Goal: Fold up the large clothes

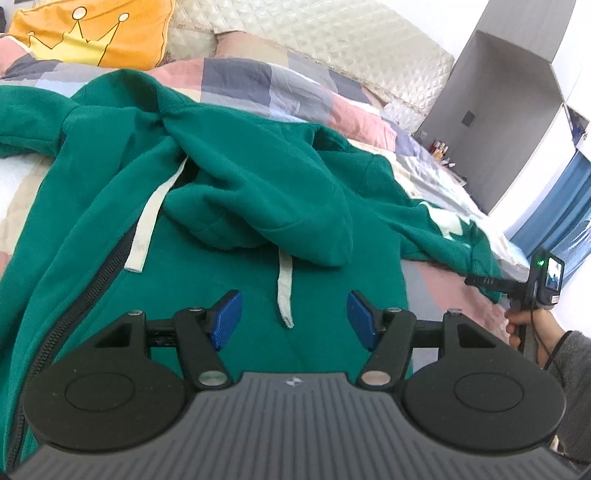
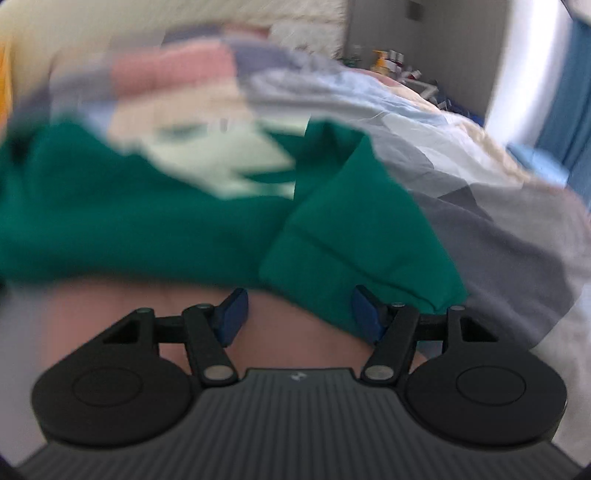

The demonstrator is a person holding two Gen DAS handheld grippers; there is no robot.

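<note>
A green zip hoodie [image 1: 258,192] lies spread on the bed, its hood [image 1: 288,221] flopped over the chest. My left gripper [image 1: 293,301] hovers open just above the chest, with one white drawstring [image 1: 285,291] lying between its blue pads [image 1: 225,317]. The second drawstring [image 1: 147,221] runs beside the zipper [image 1: 92,295]. A sleeve [image 1: 443,229] with a white print stretches right, toward my right gripper [image 1: 480,283], which a hand [image 1: 532,328] holds. In the blurred right wrist view, the right gripper [image 2: 299,295] is open at the sleeve cuff [image 2: 351,251], gripping nothing.
The hoodie rests on a patchwork bedcover [image 1: 295,88] in pink, grey and cream. An orange crown pillow [image 1: 92,33] and a quilted headboard [image 1: 314,33] lie beyond. A grey cabinet [image 1: 498,110] and blue curtain [image 1: 561,206] stand right, with small bottles [image 2: 388,59] on a bedside surface.
</note>
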